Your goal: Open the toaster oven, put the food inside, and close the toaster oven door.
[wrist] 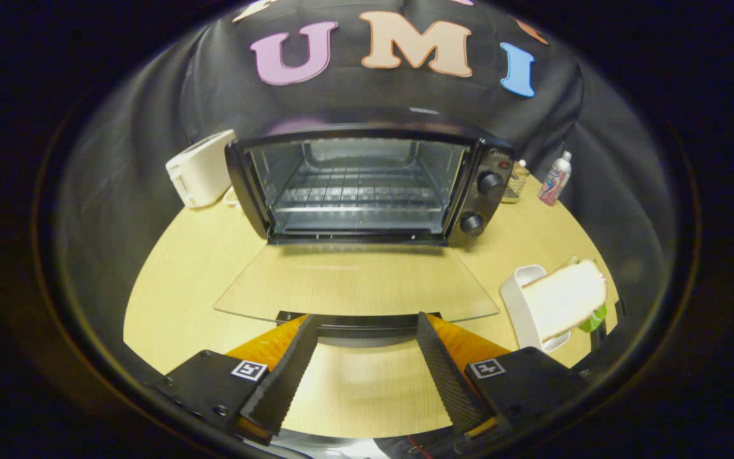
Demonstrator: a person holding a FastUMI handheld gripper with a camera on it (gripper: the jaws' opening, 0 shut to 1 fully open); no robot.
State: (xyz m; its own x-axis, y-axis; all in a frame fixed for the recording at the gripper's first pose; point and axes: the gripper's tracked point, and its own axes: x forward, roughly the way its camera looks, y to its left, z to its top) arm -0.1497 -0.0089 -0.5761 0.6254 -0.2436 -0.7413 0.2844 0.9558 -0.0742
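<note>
Toaster oven [367, 185] sits at the back of the wooden table [176, 274], against the booth wall. Its glass door [354, 284] is fully dropped and lies flat on the table, reaching forward from the oven mouth toward the gripper. Inside the oven: a wire rack [357, 188], nothing on it. Two control knobs [482, 203] on the oven's right panel.

Gripper [367, 322] is held low in front of the oven, spread wide, nothing between its fingers. Fingertips flank the dark handle [367, 324] at the door's front edge; whether they touch it I cannot tell.

Food: a slice of bread [564, 296] stands tilted in a white holder [523, 299], to the oven's front right, beside the open door's right corner and apart from it. Something green [593, 319] shows behind the slice.

Left of the oven, a white appliance [201, 169], just beside the oven's side. Right of the oven at the back, a small bottle [556, 178], well apart from the bread.
</note>
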